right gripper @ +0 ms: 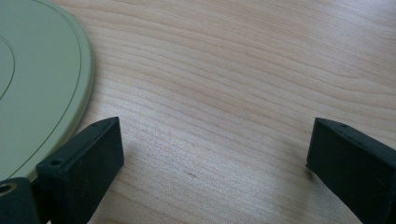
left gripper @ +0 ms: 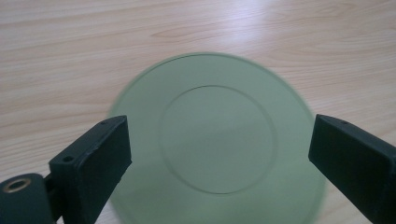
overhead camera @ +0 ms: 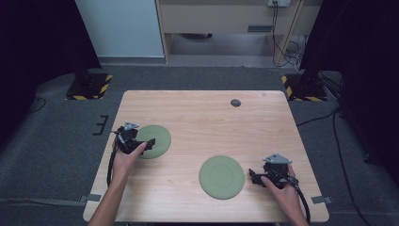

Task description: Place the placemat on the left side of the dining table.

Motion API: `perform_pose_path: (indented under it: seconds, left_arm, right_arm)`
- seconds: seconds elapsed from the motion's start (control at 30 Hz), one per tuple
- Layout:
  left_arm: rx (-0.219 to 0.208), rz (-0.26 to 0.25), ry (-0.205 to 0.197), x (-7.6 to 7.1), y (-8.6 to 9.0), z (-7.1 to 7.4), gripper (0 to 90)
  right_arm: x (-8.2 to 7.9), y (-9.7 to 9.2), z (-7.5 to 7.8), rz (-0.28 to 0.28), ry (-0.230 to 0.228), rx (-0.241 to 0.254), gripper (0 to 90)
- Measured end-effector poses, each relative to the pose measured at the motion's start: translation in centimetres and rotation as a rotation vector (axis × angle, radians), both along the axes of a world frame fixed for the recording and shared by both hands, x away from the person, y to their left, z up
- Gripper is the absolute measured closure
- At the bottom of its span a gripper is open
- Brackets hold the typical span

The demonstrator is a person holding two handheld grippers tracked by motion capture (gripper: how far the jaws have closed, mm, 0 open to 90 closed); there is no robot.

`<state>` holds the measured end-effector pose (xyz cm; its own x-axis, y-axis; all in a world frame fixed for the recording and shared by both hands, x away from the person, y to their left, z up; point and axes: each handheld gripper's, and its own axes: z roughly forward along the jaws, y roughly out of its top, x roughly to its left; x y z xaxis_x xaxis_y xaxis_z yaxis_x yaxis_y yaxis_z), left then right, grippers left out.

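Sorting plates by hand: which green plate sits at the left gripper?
The far-left plate, under the left gripper's open jaws; the other plate lies nearer the right gripper.

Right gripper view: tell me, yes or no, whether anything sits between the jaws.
No; bare wooden table lies between the open jaws, and the green plate sits off to their left.

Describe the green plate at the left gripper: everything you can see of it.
The left green plate is round, flat and pale matte green, plastic by its look, with a raised circular ring around its centre. It lies flat on the wooden table, left of the middle. The left gripper sits at its near-left edge with jaws open on either side of the plate, not pressing it.
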<state>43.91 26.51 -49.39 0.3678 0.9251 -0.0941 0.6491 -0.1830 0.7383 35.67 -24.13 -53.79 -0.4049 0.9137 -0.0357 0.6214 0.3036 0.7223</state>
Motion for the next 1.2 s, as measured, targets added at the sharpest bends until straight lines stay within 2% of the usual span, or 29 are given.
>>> perform_pose_path:
  seconds: [0.2, 0.37, 0.67, 0.83, 1.03, 1.2]
  left_arm:
    - [0.0, -0.079, -0.022, -1.2, -2.7, 0.7, 4.5]
    - [-0.017, -0.131, -0.037, -2.3, -4.8, 1.0, 4.5]
    - [-0.004, -0.235, -0.036, -4.3, -8.0, 1.4, 4.7]
    - [0.024, -0.285, -0.035, -5.2, -9.7, 0.8, 4.5]
    - [0.039, -0.308, -0.014, -5.8, -10.7, -0.5, 4.6]
    - [0.044, -0.327, -0.008, -6.4, -11.4, -0.9, 4.7]
  right_arm:
    - [0.1, -0.1, 0.0, -0.003, 0.013, 0.012, 3.7]
    - [0.2, -0.2, 0.0, -0.005, 0.018, 0.016, 3.4]
    - [0.2, -0.2, -0.1, -0.021, 0.033, 0.026, 2.1]
    - [0.2, -0.2, -0.1, -0.021, 0.033, 0.026, 2.1]
    - [0.2, -0.2, -0.1, -0.021, 0.033, 0.026, 2.1]
    - [0.2, -0.2, -0.1, -0.021, 0.033, 0.026, 2.1]
